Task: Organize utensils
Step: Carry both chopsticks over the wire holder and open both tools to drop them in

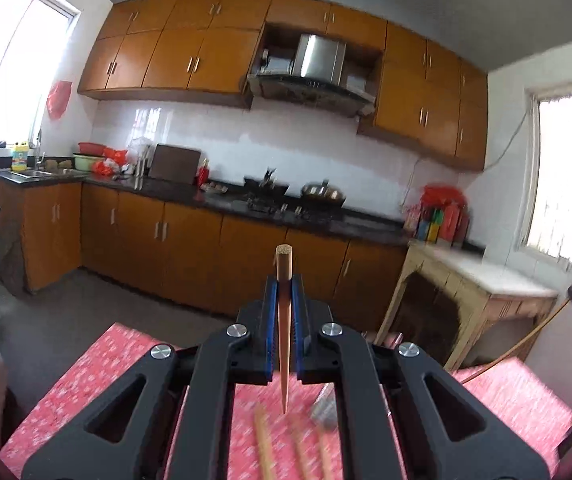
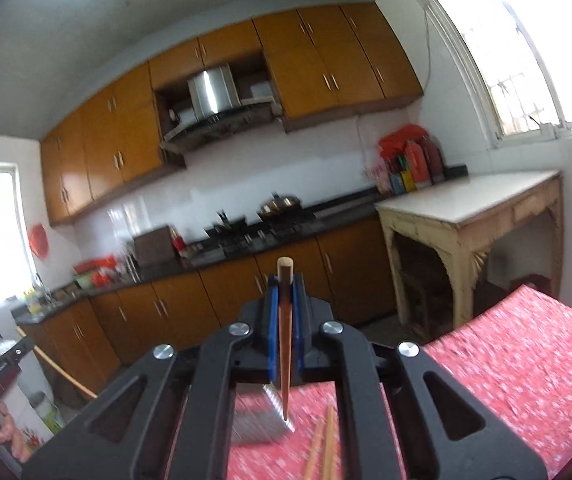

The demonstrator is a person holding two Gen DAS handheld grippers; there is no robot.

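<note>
The left claw (image 1: 284, 284) is closed narrow on a chopstick (image 1: 284, 320), its blue pads (image 1: 272, 300) pressing both sides of the stick. The chopstick's blunt end pokes out past the fingertips and its thin tip points back toward the camera, above the red flowered surface (image 1: 98, 376). Under that claw, more chopsticks (image 1: 264, 444) lie blurred on the surface near its close edge, with a grey metal object (image 1: 323, 410) just beside them; what it is cannot be told.

The right claw (image 2: 284, 286) likewise grips a second chopstick (image 2: 284, 328) between its pads, blunt end forward, tip hanging over the surface (image 2: 525, 360). Below it sits a ribbed metal piece (image 2: 262, 416), and a pair of chopsticks (image 2: 321, 444) lies beside that, toward the near edge.

Both claws are held up off the surface, facing the kitchen cabinets (image 1: 190, 248) and the stove (image 2: 246, 232).
</note>
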